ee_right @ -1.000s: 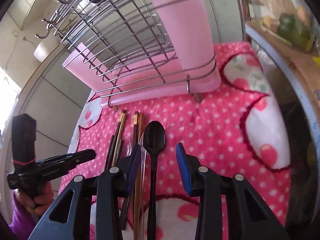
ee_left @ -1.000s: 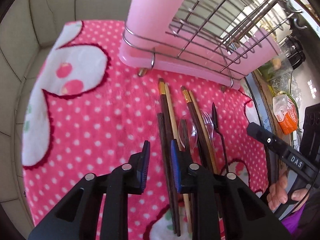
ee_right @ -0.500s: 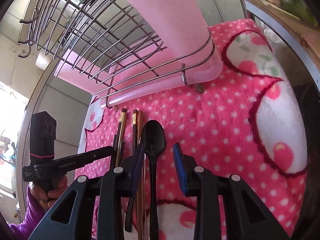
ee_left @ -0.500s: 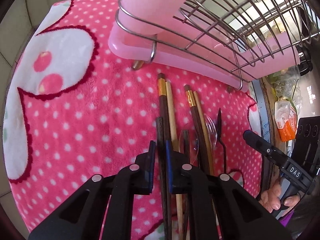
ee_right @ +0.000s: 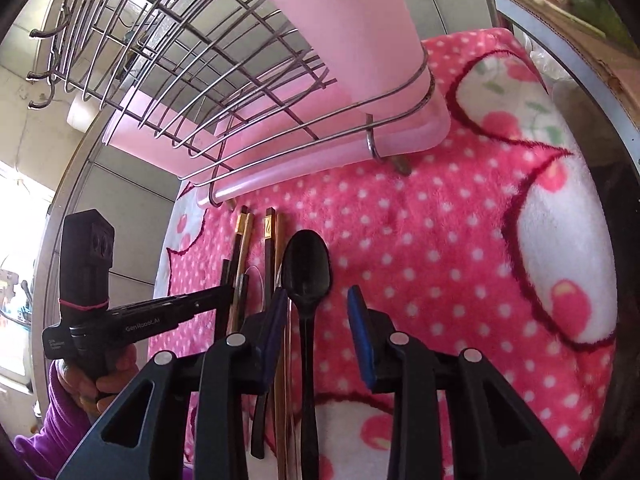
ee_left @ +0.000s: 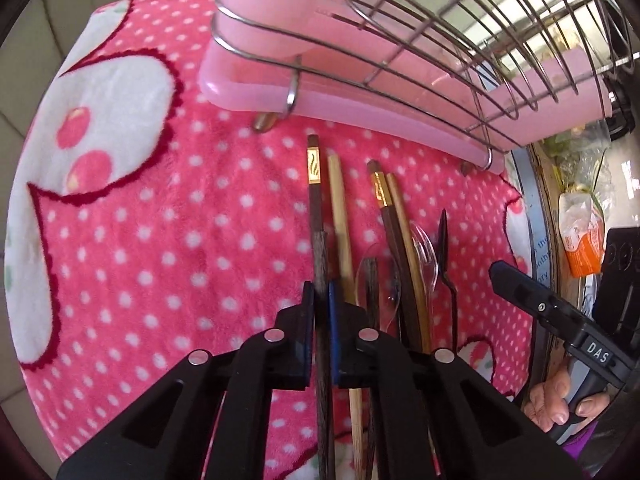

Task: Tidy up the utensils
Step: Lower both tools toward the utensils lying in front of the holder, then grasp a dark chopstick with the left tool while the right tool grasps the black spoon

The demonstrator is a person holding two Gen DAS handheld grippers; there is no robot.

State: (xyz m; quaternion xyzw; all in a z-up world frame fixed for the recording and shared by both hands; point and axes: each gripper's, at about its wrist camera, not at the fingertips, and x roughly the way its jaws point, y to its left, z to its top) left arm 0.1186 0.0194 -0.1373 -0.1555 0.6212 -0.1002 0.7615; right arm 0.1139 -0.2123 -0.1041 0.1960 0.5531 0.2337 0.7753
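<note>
Several chopsticks and spoons lie side by side on a pink dotted towel (ee_left: pixel 160 240) in front of a wire dish rack (ee_left: pixel 400 80). My left gripper (ee_left: pixel 320 296) points down at them. Its jaws are closing, and the blue pads press a dark grey chopstick (ee_left: pixel 320 256) from both sides. Beside it lie a gold-banded chopstick (ee_left: pixel 313 184), a bamboo chopstick (ee_left: pixel 340 216) and clear plastic spoons (ee_left: pixel 424 248). My right gripper (ee_right: pixel 318 300) is open astride the handle of a black spoon (ee_right: pixel 306 268), pads clear of it.
A tall pink plastic holder (ee_right: pixel 352 32) stands in the rack over a pink drip tray (ee_right: pixel 320 160). Food packets (ee_left: pixel 580 240) lie beyond the towel's right edge. Tiled wall (ee_right: pixel 120 200) is at the left. A hand (ee_left: pixel 556 400) holds the right gripper.
My left gripper came down and forward onto the utensils, and its jaws narrowed from wide apart to pinching the dark chopstick. The right gripper edged closer to the rack, the spoon still between its jaws.
</note>
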